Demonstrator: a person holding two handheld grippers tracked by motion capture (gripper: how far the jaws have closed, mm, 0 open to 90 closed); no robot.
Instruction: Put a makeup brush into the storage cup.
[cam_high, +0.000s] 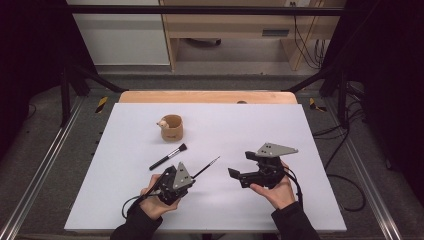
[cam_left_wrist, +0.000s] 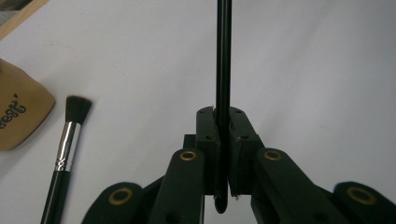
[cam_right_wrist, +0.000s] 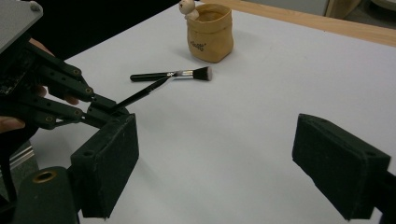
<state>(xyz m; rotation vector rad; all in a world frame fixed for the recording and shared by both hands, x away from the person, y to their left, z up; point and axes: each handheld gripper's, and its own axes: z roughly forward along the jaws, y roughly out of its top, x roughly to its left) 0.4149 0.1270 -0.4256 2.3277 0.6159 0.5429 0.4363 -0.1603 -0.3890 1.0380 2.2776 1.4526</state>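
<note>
Left gripper (cam_left_wrist: 223, 154): fingers clenched on thin brush (cam_high: 206, 167), aimed toward pouch (cam_high: 171, 127), probably for insertion.
Right gripper (cam_right_wrist: 233, 168): fingers released, beside.

A white tabletop (cam_high: 260, 130) carries a small tan pouch-like holder (cam_high: 171, 128) standing upright toward the far side, with a pale little figure (cam_high: 162, 123) perched at its rim and dark lettering on its front that is too blurred to read. Nearer, well apart from the holder, lies a broad make-up brush (cam_high: 168, 156) with a black handle, a silver ferrule and dark bristles pointing toward the far right. Beyond the white surface runs a wooden edge (cam_high: 207, 97), and behind that stands what seems to be light wooden furniture (cam_high: 235, 25). Black cables (cam_high: 345, 145) trail over the grey floor on the right.
</note>
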